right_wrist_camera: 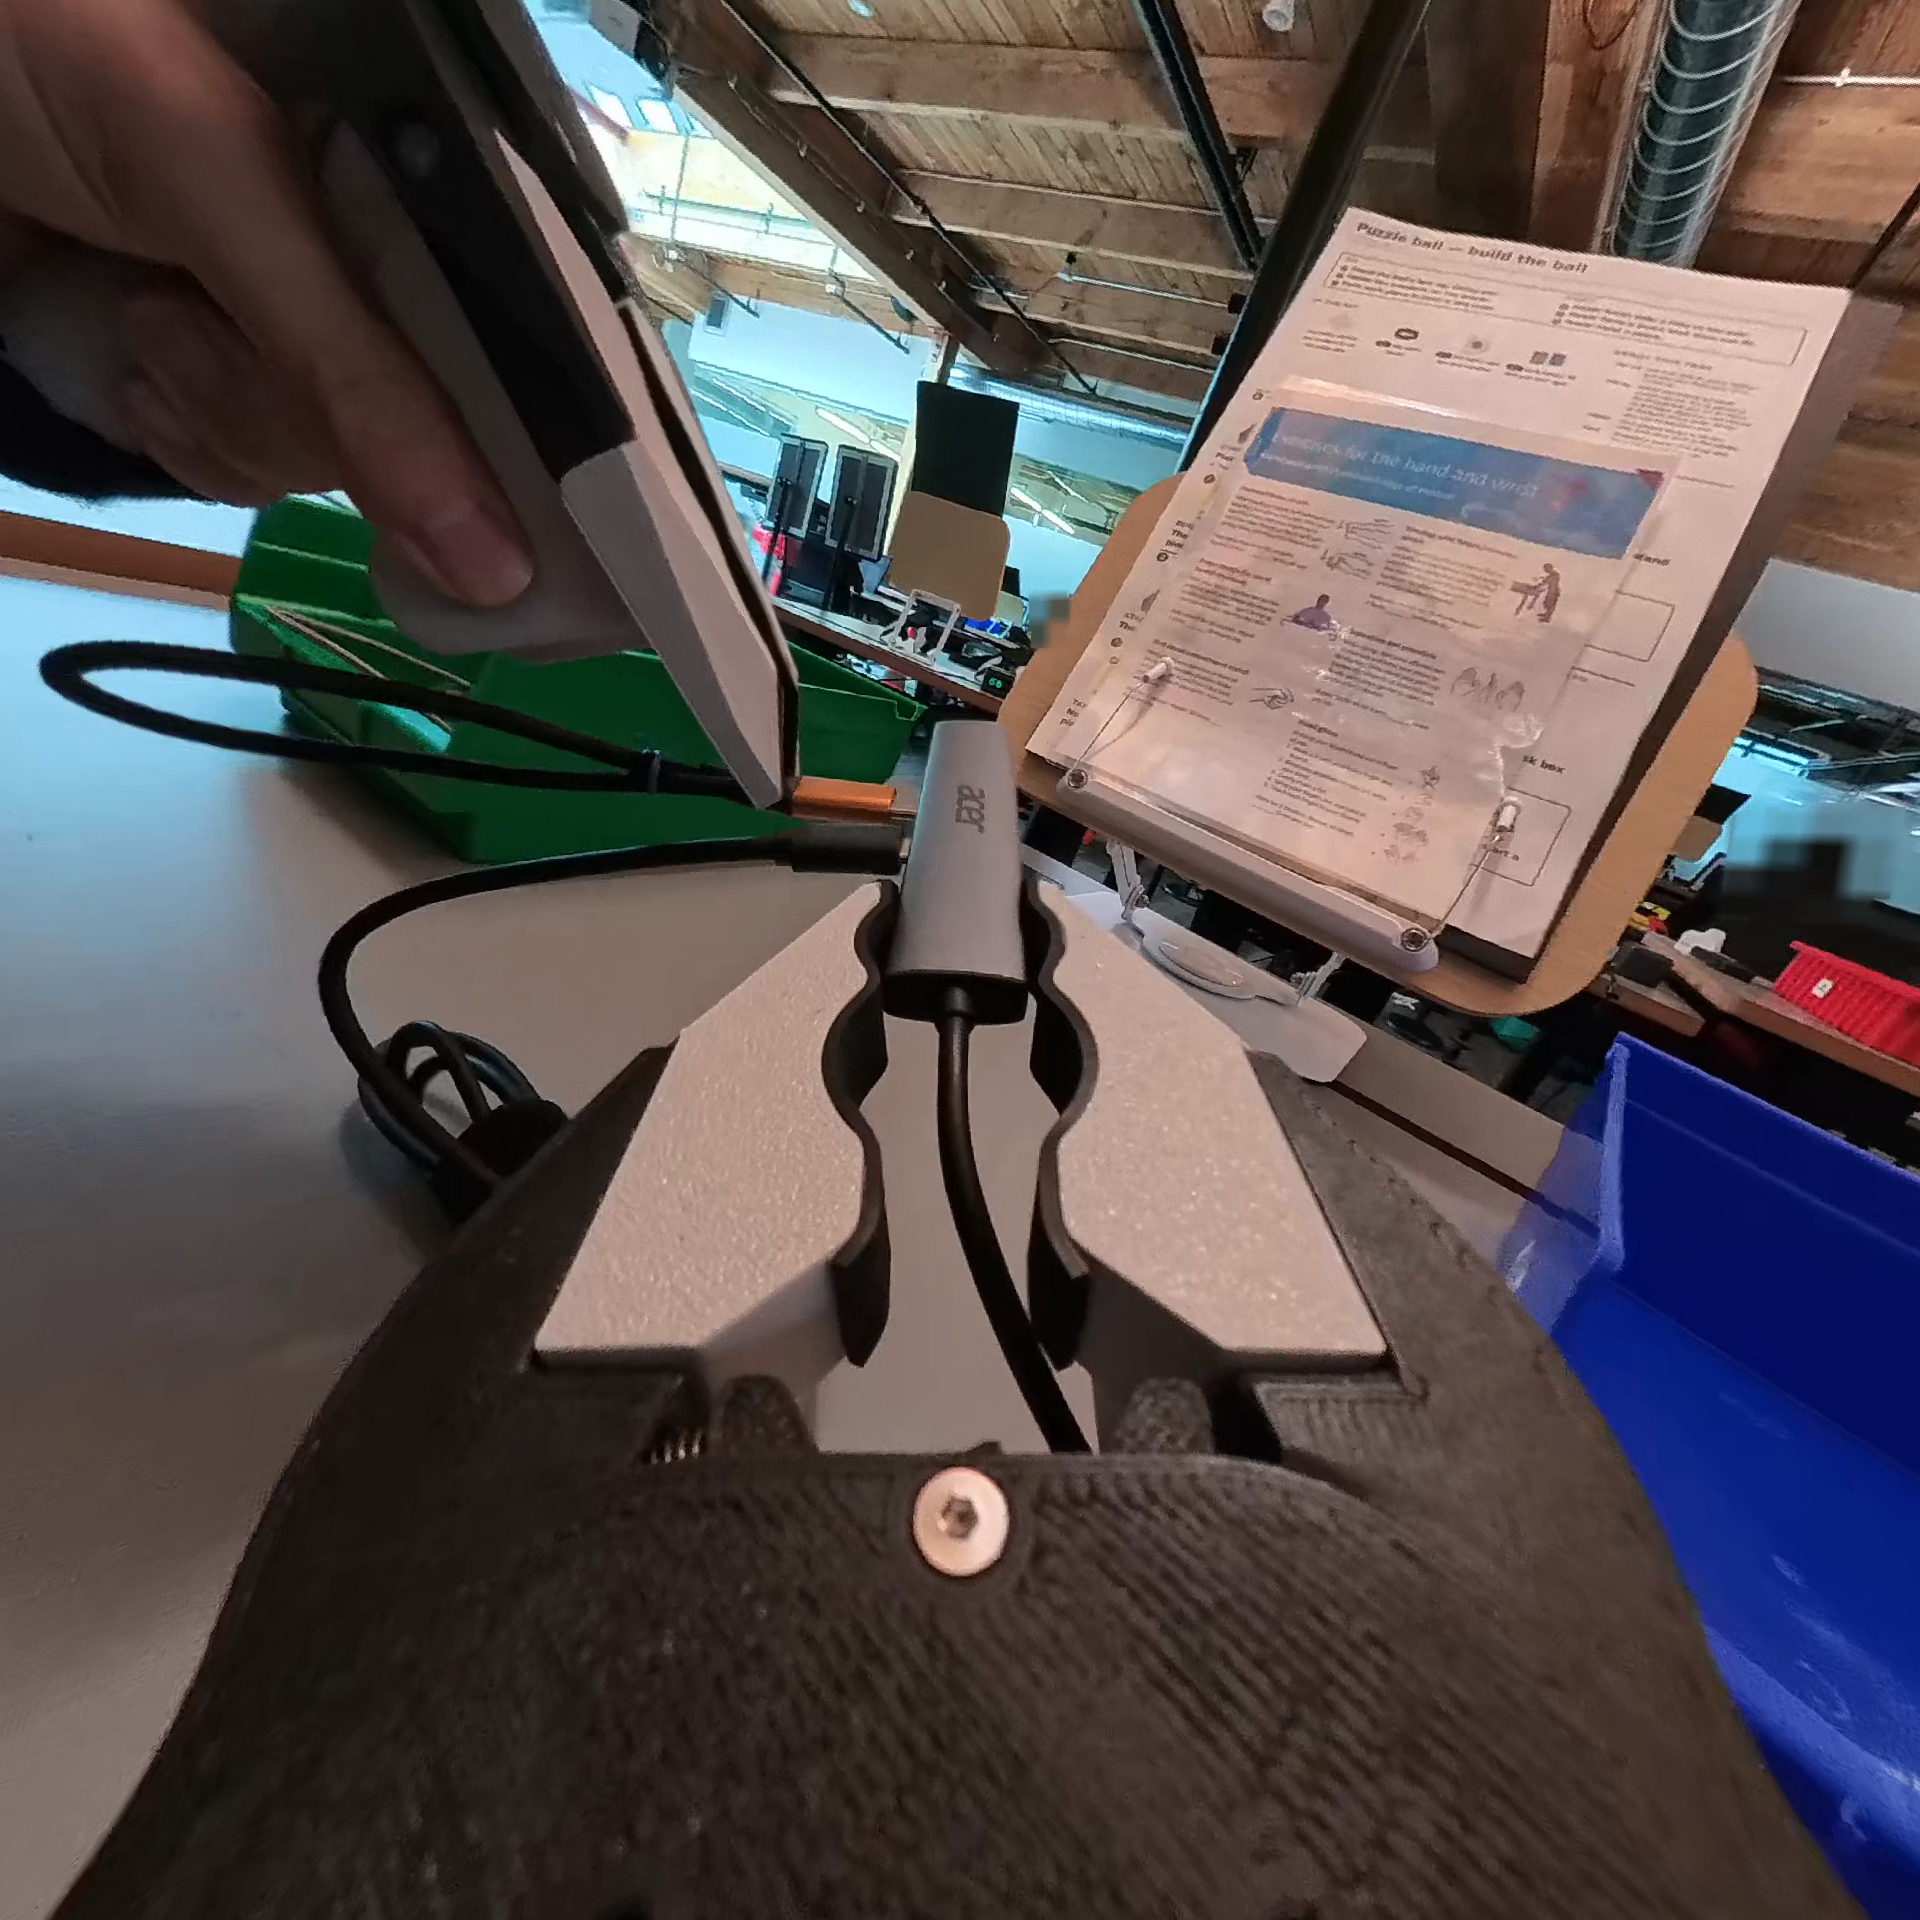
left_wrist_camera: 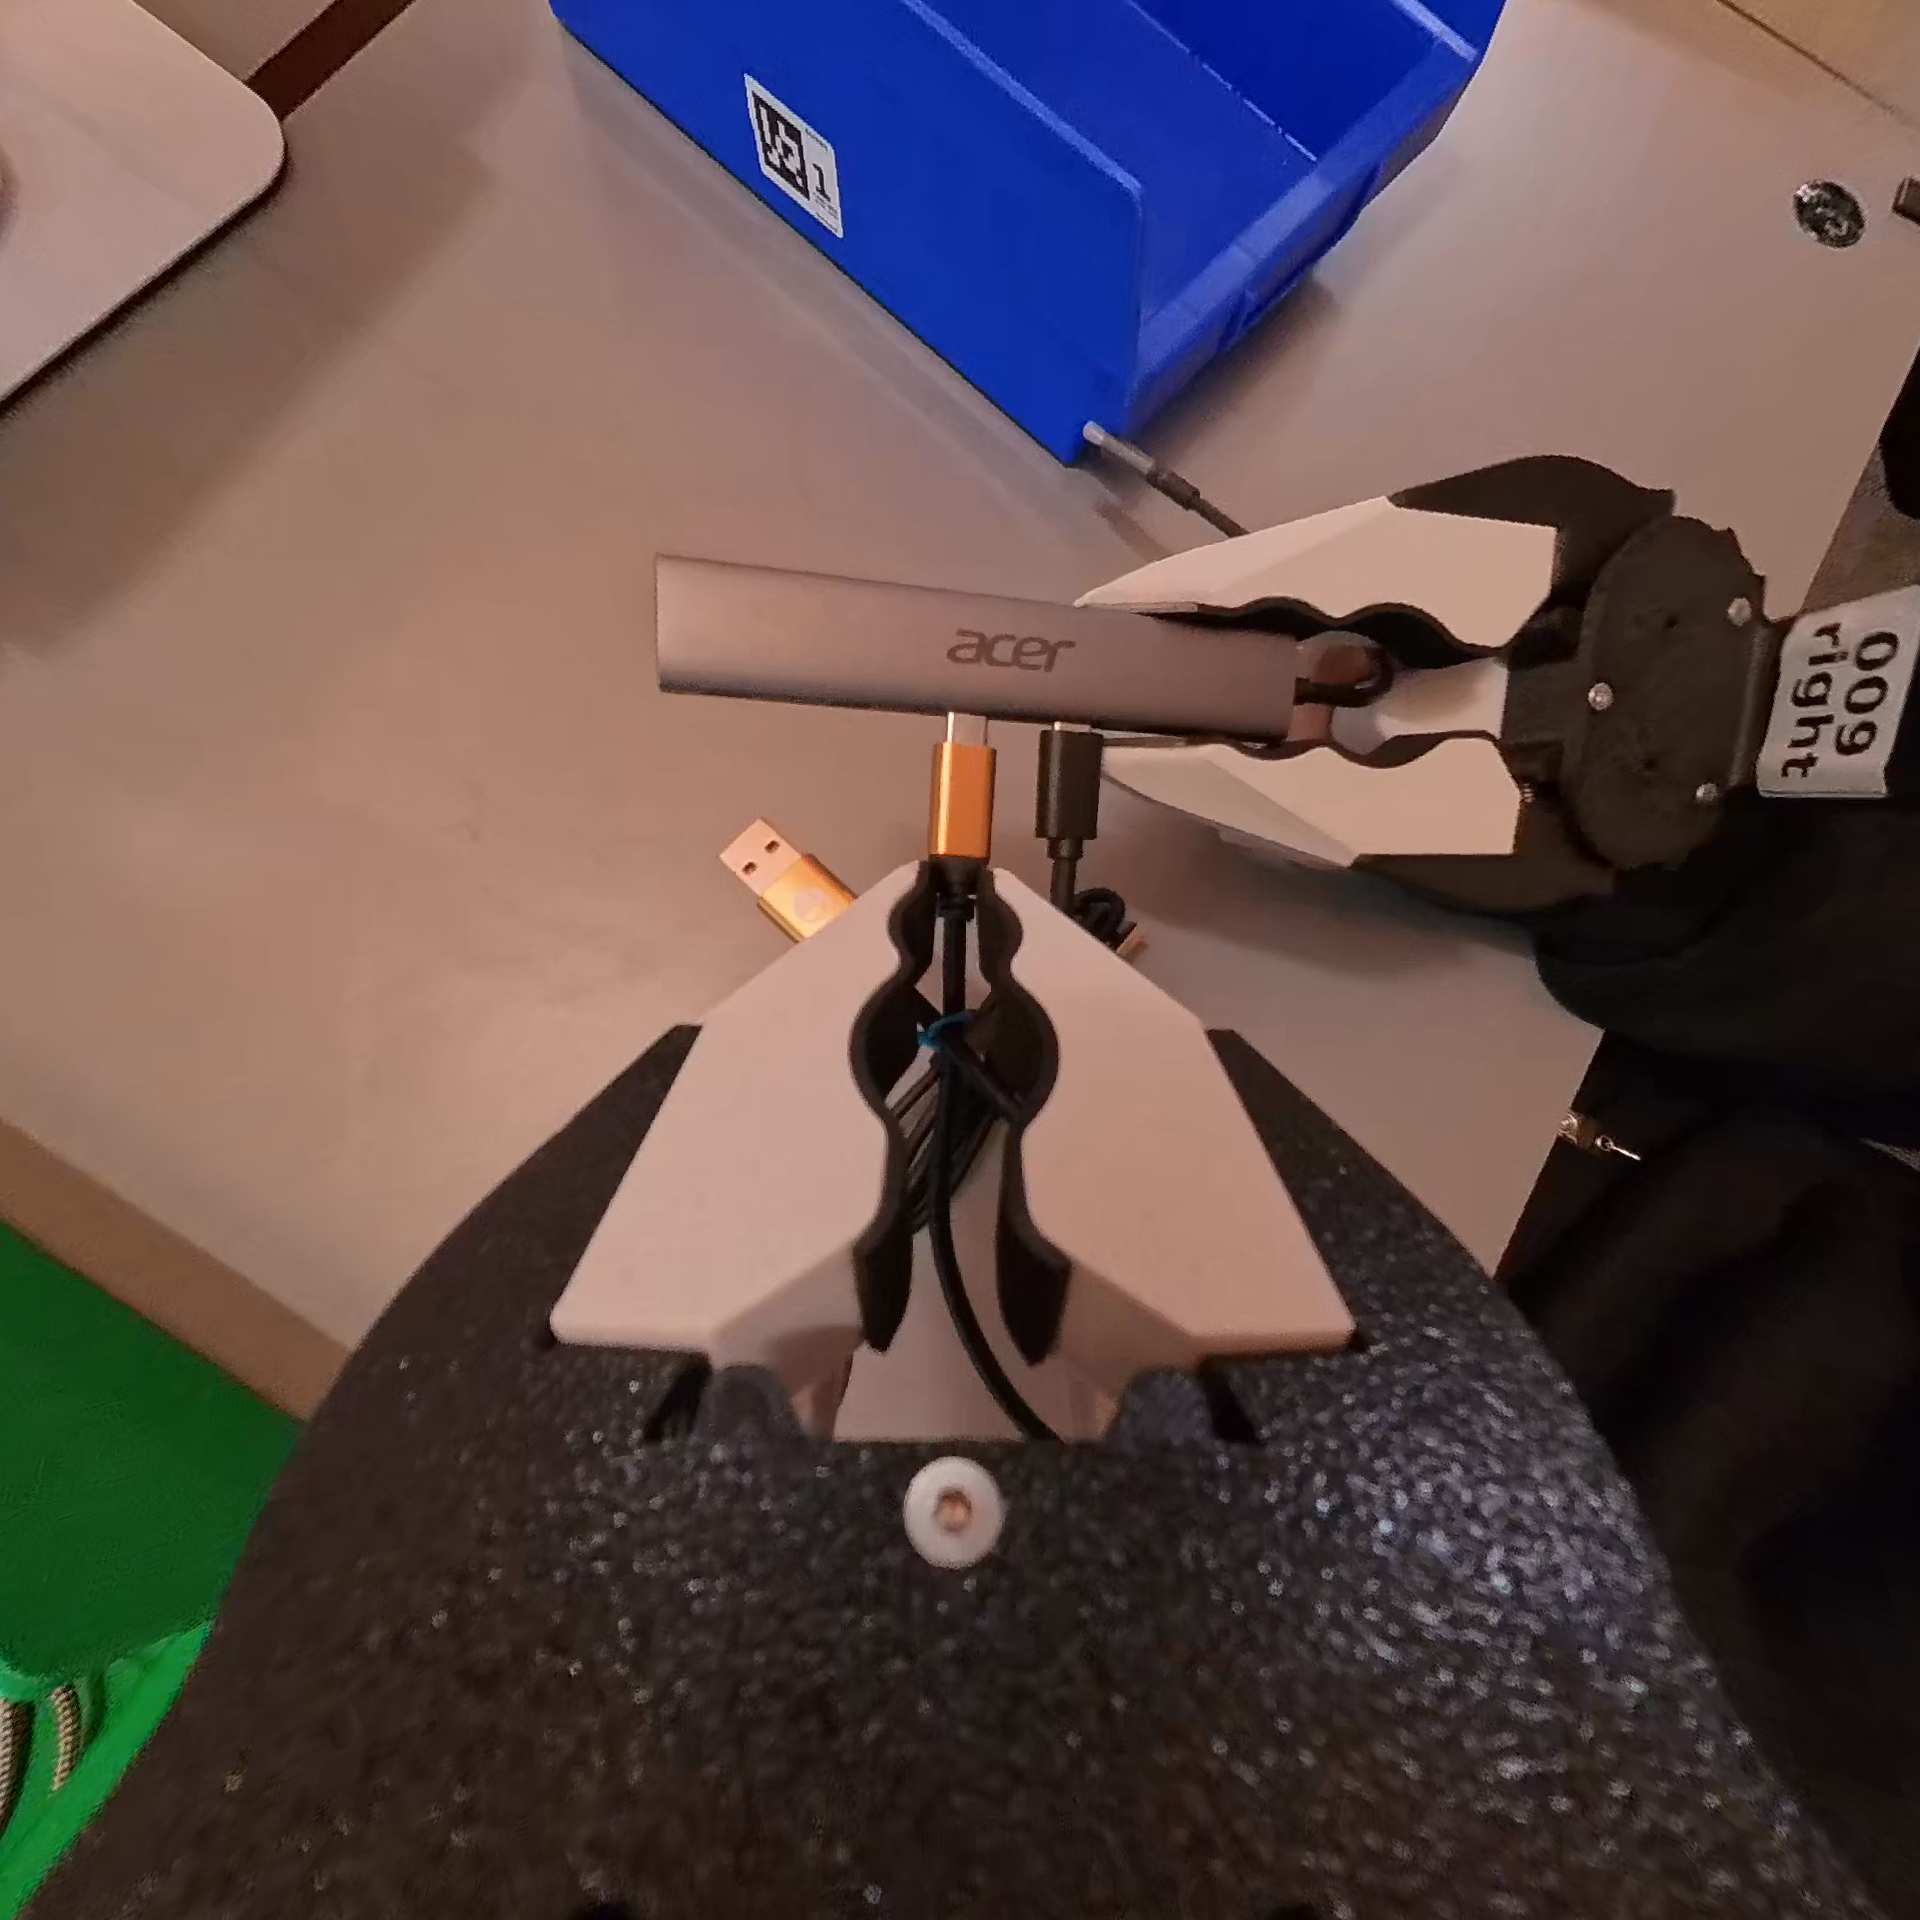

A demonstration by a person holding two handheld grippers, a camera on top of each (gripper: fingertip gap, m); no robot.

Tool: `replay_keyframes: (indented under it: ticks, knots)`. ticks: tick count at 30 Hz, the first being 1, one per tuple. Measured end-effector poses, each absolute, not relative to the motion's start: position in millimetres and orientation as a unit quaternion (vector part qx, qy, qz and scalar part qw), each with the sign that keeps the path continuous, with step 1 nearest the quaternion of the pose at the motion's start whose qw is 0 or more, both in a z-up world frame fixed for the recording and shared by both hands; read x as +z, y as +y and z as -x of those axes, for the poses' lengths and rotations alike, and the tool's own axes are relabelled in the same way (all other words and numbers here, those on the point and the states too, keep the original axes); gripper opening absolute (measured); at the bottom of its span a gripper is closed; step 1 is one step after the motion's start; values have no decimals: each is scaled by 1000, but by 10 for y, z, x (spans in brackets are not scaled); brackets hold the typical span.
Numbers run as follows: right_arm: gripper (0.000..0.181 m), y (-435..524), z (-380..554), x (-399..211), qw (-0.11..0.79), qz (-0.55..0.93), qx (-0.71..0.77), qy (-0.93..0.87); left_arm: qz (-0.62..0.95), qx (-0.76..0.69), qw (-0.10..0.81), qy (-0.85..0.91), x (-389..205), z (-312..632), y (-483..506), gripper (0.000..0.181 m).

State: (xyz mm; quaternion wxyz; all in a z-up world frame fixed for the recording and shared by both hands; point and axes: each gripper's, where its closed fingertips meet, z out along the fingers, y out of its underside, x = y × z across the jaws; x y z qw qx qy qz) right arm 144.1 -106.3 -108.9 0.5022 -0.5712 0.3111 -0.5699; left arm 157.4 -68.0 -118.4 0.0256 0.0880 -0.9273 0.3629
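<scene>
Your grey table (left_wrist_camera: 436, 540) carries the blue bin (left_wrist_camera: 1039, 208) at the far side and the green bin (right_wrist_camera: 582, 748) off to your left, and above the bare stretch between them you hold the slim grey hub (left_wrist_camera: 935, 644) in the air. Its long axis runs crosswise to your left gripper (left_wrist_camera: 951, 883) and straight along your right gripper (right_wrist_camera: 956, 914) — so the two tools meet it at right angles. Your right gripper is clamped on the hub's cable end, its tail cable (right_wrist_camera: 977, 1195) running back between the fingers. Your left gripper is closed on the black cable just behind the orange plug (left_wrist_camera: 961, 795), which points straight up at the hub's near long edge; its metal tip sits at a port there, though how far in it sits cannot be told. Just beside it a black plug (left_wrist_camera: 1070, 790) is at the same edge. The gold USB plug (left_wrist_camera: 784, 883) lies on the table near your left fingertips.
</scene>
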Motion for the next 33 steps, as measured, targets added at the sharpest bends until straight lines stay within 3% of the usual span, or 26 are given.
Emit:
replay_keyframes:
  ticks: [5, 13, 17, 25, 33]
  knots:
    - [22, -1067, -1450, -1104, 490, 575, -574, 316, -90, 377, 16, -922, -1195, -1592, -724, 5]
    - [22, -1240, -1439, -1026, 585, 508, -499, 388, 12, 504, -133, -853, -992, -1586, -907, 6]
    - [22, -1228, -1451, -1040, 592, 509, -488, 391, 44, 528, -196, -825, -1024, -1600, -901, 7]
    - [22, -1156, -1448, -1067, 586, 527, -481, 384, 40, 566, -242, -787, -962, -1593, -857, 5]
    - [22, -1200, -1402, -918, 593, 509, -504, 368, 33, 589, -209, -780, -872, -1542, -892, 6]
